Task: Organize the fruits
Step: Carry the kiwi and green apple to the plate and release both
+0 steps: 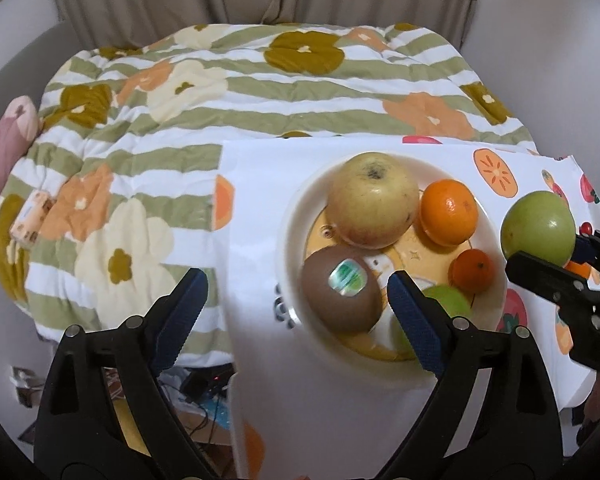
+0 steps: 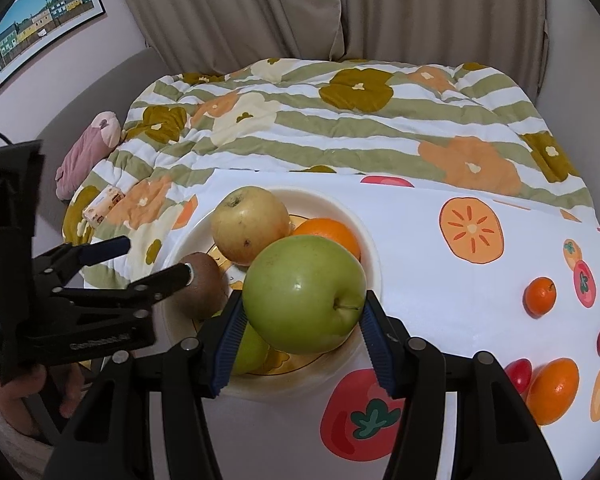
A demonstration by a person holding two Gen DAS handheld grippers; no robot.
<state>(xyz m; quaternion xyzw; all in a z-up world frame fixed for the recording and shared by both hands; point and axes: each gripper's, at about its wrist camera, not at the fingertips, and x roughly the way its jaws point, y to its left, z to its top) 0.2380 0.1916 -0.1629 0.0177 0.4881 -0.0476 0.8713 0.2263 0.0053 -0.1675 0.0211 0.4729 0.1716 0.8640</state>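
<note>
Gripping a smooth round green apple, right tool.

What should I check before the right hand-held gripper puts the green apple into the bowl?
1. Grip: the right hand-held gripper has both pads on the green apple: ok.
2. Left hand-held gripper: jaws wide open, nothing held, but its fingers stand over the bowl next to the kiwi: not ok.
3. Free room in the bowl: it already holds the yellow apple, an orange, a small orange, the kiwi and another green fruit; little bare floor shows: not ok.
4. Bowl fully on the table: ok.
5. Bare spot under the apple: cannot tell.
</note>
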